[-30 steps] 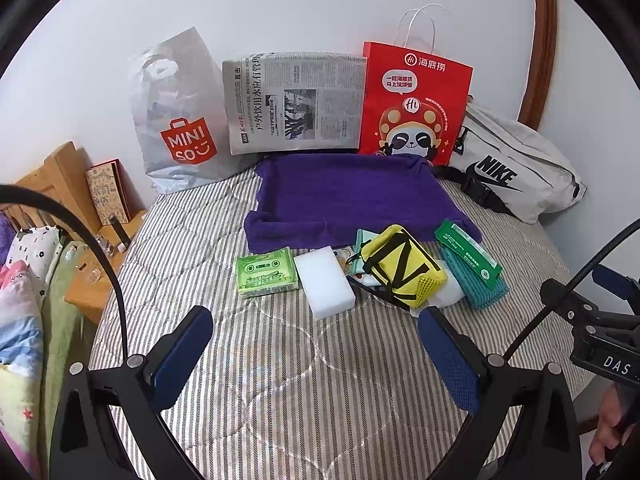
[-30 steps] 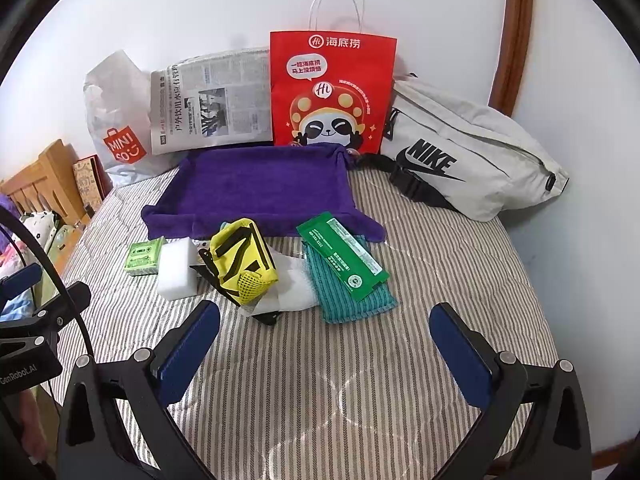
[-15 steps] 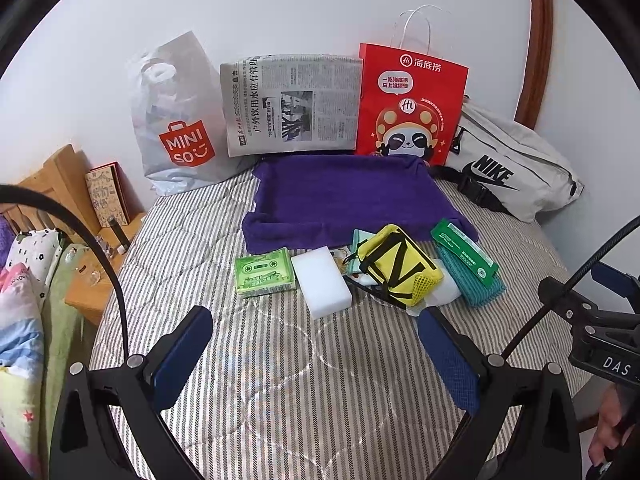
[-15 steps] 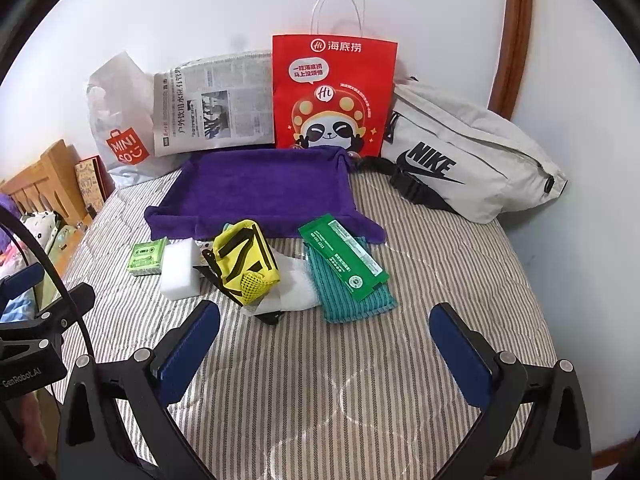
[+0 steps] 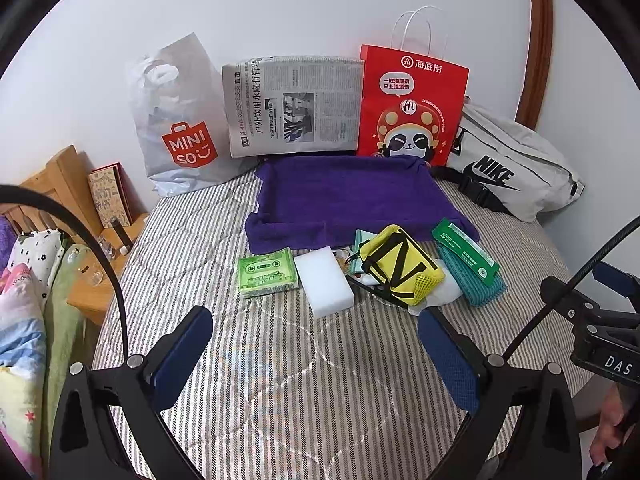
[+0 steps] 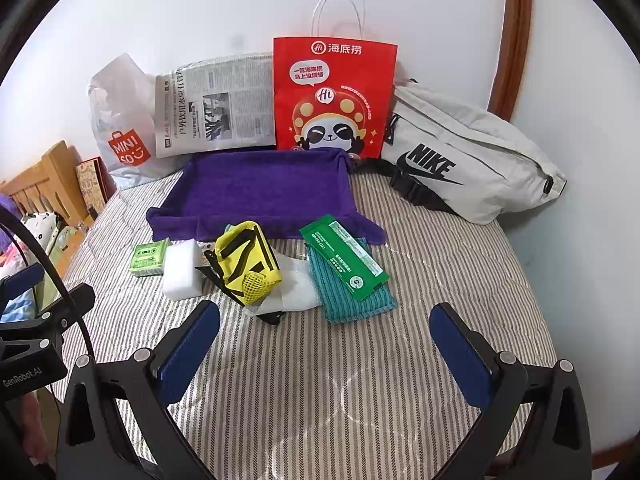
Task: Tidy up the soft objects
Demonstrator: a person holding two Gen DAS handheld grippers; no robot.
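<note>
A purple cloth tray (image 5: 352, 204) (image 6: 264, 192) lies on the striped bed near the wall. In front of it sit a green tissue pack (image 5: 267, 272) (image 6: 148, 257), a white sponge (image 5: 325, 286) (image 6: 182, 271), a yellow pouch with black straps (image 5: 400, 266) (image 6: 246, 260), a white cloth (image 6: 298, 286) under the pouch, a teal cloth (image 5: 472, 280) (image 6: 348, 288) and a green packet (image 5: 466, 256) (image 6: 344, 256) on it. My left gripper (image 5: 316, 354) is open, short of the sponge. My right gripper (image 6: 326, 346) is open, short of the teal cloth. Both hold nothing.
Against the wall stand a white MINISO bag (image 5: 176, 120), a newspaper (image 5: 294, 104), a red panda paper bag (image 5: 412, 108) and a grey Nike bag (image 5: 516, 164). A wooden headboard (image 5: 52, 180) and bedding (image 5: 24, 300) lie left. A hand (image 5: 608, 440) shows at lower right.
Both grippers have eased slightly forward and tilted a little, so the items sit marginally lower in view. Nothing on the bed has moved, and both stay open.
</note>
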